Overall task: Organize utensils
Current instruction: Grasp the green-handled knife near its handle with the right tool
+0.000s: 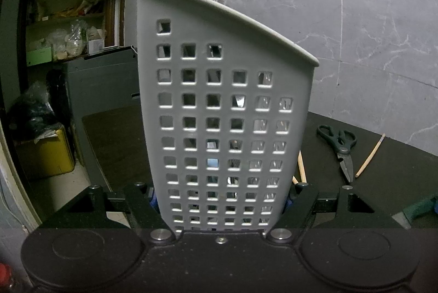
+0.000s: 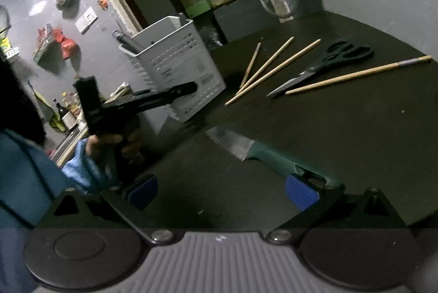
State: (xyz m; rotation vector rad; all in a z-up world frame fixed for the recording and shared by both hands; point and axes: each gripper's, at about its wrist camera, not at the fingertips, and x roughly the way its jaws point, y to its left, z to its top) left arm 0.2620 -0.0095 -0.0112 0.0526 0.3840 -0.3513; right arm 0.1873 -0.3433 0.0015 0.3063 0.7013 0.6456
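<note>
Left gripper (image 1: 220, 200) is clamped on the base of the grey perforated utensil caddy (image 1: 219, 106), pads pressing its two sides, caddy upright on the dark table (image 2: 301, 128) near the left edge; something metallic shows through the holes, can't tell what. Right gripper (image 2: 224, 191) has jaws spread wide, nothing between them, hovering low over the table. The green-handled knife (image 2: 262, 153) lies flat just ahead, handle end touching or just beside the right blue pad (image 2: 301, 194), blade pointing toward the caddy. Farther back: four wooden chopsticks (image 2: 276, 71) and black-handled scissors (image 2: 323, 65), all loose on the table, well apart from the caddy. Step in hand, judged: right gripper lining up to pick the knife. To do it well, shift so the handle sits centred between the pads rather than off to one side, close across the thick part of the handle, not the blade, and keep the fingers low enough to catch it flat on the table. The picture is blurred, so settle before closing. Keep the left grip firm so the caddy does not tip when the knife drops in, blade down. Risk: a grip at the handle's end lets the knife swing.
</note>
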